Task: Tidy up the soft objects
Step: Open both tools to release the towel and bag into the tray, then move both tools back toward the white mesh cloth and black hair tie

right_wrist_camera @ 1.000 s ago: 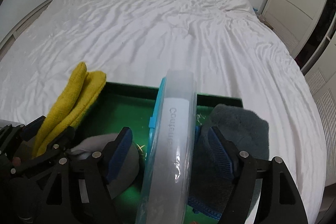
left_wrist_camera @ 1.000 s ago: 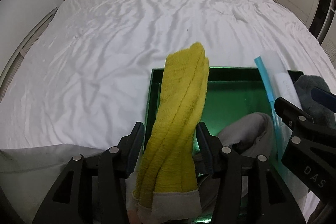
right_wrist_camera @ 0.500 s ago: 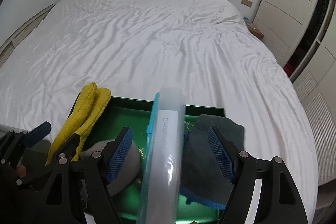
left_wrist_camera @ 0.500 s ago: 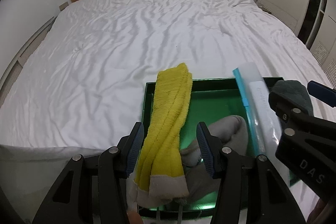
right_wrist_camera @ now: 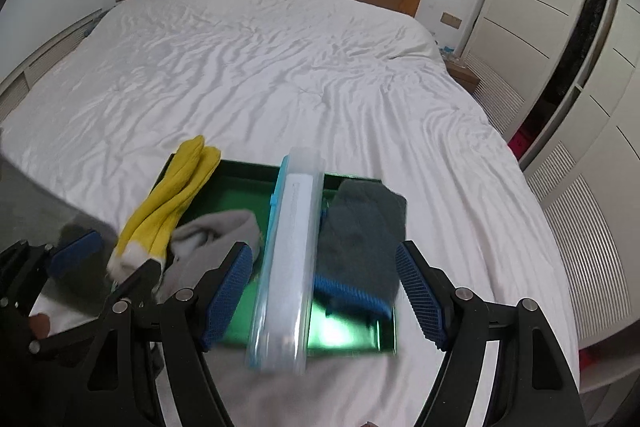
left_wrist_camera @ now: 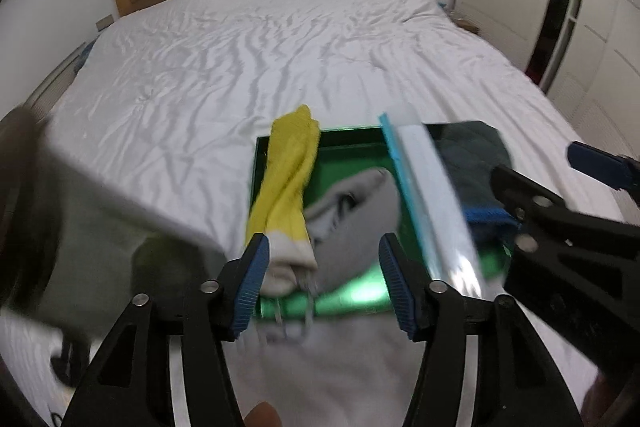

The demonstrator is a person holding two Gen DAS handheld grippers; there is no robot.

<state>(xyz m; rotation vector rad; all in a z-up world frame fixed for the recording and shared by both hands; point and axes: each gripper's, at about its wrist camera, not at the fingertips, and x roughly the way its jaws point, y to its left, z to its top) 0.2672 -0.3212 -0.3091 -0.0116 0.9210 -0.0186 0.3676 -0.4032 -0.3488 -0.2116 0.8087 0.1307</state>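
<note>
The soft white bed (right_wrist_camera: 280,87) gives the green tray (right_wrist_camera: 240,187) poor footing — the overhanging zip pouch (right_wrist_camera: 292,267) could slide off. The left gripper (left_wrist_camera: 324,277) is opening, empty; the right gripper (right_wrist_camera: 324,295) gapes, holding nothing.

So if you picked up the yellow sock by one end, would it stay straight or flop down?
Probably flop: the yellow sock is soft knit, and already drapes over the green tray's rim. It looks light for its size. Its fuzzy surface should not slip easily from a tool.

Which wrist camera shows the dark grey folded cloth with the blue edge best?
The right wrist view: the dark grey folded cloth with the blue edge lies sharp and nearly whole in the green tray. The left wrist view shows it blurred and partly hidden.
</note>
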